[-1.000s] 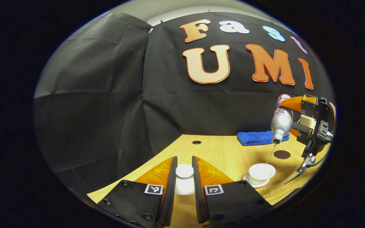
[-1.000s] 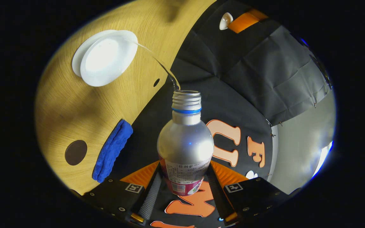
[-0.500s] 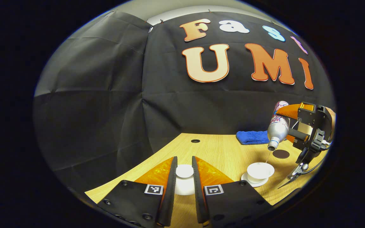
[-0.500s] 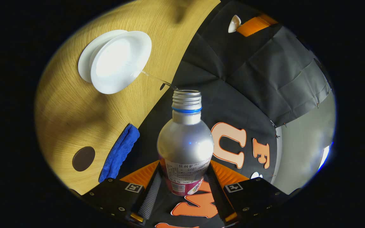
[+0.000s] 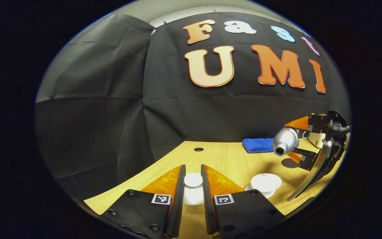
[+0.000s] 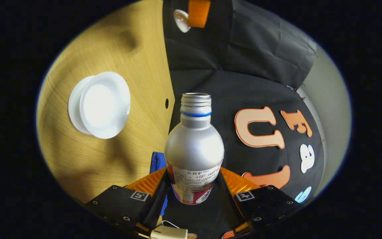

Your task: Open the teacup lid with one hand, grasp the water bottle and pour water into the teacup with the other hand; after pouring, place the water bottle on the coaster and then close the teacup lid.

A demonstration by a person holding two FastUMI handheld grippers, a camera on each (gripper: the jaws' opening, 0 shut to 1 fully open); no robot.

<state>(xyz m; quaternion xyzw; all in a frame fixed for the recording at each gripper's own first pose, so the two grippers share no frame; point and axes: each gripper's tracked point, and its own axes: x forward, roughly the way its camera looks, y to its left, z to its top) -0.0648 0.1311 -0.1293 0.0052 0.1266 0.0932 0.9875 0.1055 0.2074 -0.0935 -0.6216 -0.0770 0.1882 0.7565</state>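
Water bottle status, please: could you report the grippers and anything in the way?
Right gripper shut on water bottle, no stream. Left gripper shut on teacup lid. Teacup open; coaster unobstructed.

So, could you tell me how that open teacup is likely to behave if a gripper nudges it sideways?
The teacup looks like thin white ceramic, so probably stiff and chip-prone. It stands loose on a saucer, so it may well slide or tip. Open and apparently holding water, it would likely spill onto the table.

Booth interior: creased black cloth wall (image 5: 104, 109) pinned at its top edge before a pale grey-white upper wall (image 5: 177, 8); light wood-grain tabletop (image 5: 224, 159) with a small round dark hole (image 5: 198, 149) near its far edge.
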